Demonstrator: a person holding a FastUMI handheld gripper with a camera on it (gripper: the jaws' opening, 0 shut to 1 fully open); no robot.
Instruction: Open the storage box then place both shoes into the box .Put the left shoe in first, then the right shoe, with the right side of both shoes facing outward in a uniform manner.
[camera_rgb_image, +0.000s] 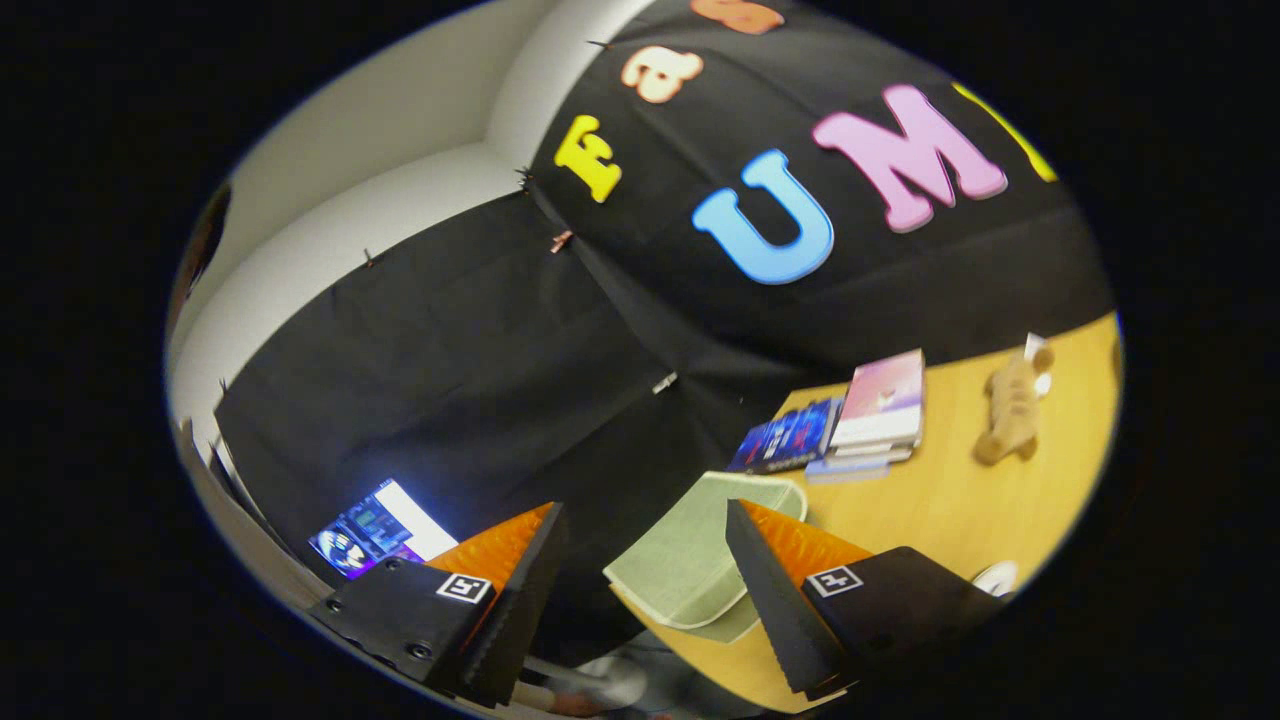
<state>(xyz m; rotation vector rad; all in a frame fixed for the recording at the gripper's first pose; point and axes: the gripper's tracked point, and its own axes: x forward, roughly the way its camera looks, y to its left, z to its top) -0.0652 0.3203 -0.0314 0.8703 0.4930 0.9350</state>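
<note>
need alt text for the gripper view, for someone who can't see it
The tongs are open and hold nothing, tilted above the corner of a wooden table. Between and just beyond their tips lies a pale green mat; farther off sit a stack of books and a tan plush toy near the black cloth wall.

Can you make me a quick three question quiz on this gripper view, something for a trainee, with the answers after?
1. True or false: the gripper is shut on a shoe.
2. What lies on the wooden table beyond the stack of books? A) plush toy B) mug C) bottle
3. Fill in: the pale green mat lies just ahead of the ____.

Key: 1 false, the fingers are apart, holding nothing. 2 A, the plush toy. 3 fingers.
</note>
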